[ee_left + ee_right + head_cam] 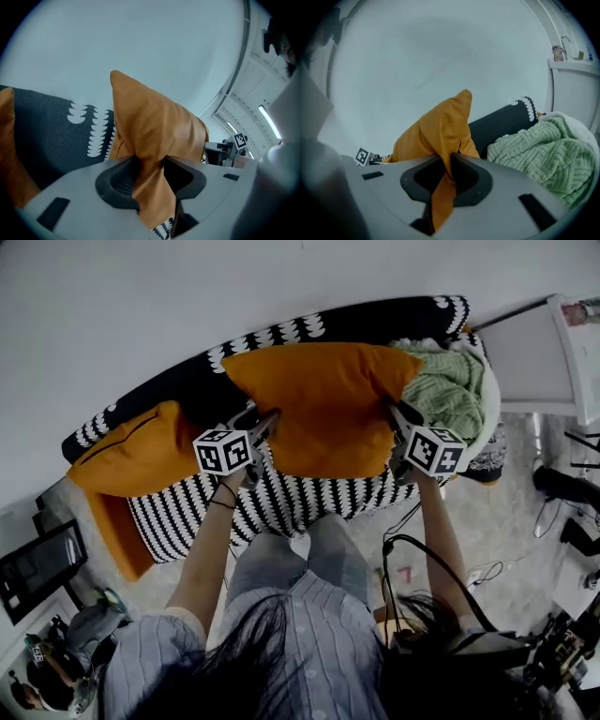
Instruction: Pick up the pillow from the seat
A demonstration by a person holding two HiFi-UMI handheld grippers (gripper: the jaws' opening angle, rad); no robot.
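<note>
A second orange cushion (141, 454) lies well outside my left gripper (149, 165), apart from it. The left fingers (117, 180) are pinching a gathered fold at the left edge of the orange pillow (323, 409). The cloth bunches between the dark ribbed pads and spills out below them. The pillow stretches from these fingers across to the right pair. It is a plump, smooth, matte rectangle lying against the seat (281, 501), whose cover is black with white scalloped stripes. My right gripper (447, 161) has its fingers (423, 177) squeezed almost together on a thin pleat of the pillow's right edge. Just right of them sits a pale green, chunky-knit blanket (452, 390).
</note>
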